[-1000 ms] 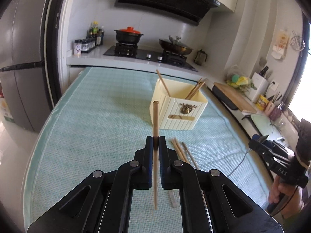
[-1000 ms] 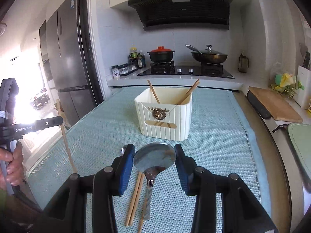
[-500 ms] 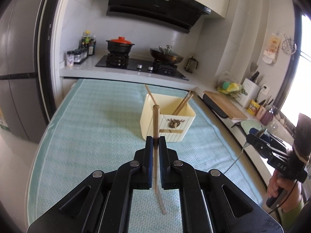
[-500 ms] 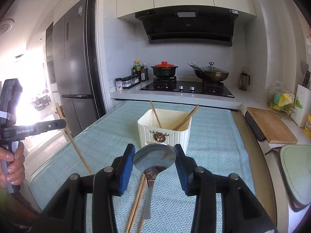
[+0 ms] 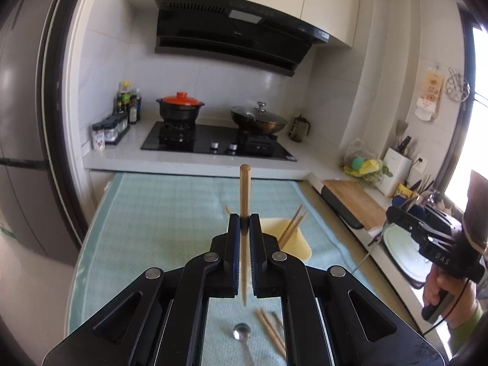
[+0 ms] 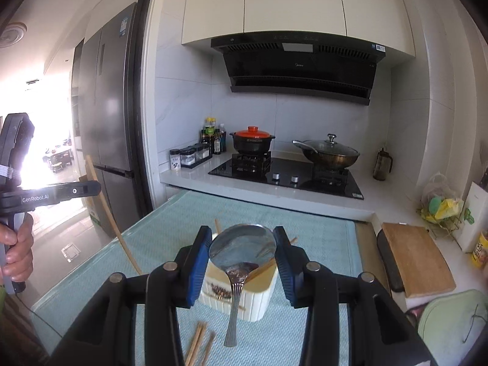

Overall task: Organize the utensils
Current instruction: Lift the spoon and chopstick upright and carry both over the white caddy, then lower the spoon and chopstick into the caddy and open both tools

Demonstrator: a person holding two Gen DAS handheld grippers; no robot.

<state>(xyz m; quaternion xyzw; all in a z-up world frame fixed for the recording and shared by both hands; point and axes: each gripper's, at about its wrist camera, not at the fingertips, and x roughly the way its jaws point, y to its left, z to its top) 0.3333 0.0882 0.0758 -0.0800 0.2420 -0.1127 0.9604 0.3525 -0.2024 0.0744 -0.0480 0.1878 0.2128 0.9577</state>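
Observation:
My left gripper [image 5: 243,219] is shut on a wooden chopstick [image 5: 244,189] held upright above the table; it also shows in the right wrist view [image 6: 106,210]. My right gripper [image 6: 243,241] is shut on a metal spoon [image 6: 241,250], bowl up and handle hanging down, above the cream utensil box [image 6: 244,302]. The box [image 5: 296,241] holds a few chopsticks [image 5: 292,222]. More chopsticks [image 5: 271,332] and a second spoon [image 5: 242,334] lie on the teal mat [image 5: 158,213] below the left gripper.
A stove with a red-lidded pot [image 5: 180,109] and a wok [image 5: 258,120] stands at the back. A fridge [image 6: 109,122] is on the left. A wooden cutting board [image 6: 418,262] and a knife block [image 5: 395,167] sit on the right counter.
Both grippers have risen and now look down on the box from higher up. The left still grips the chopstick, the right the spoon.

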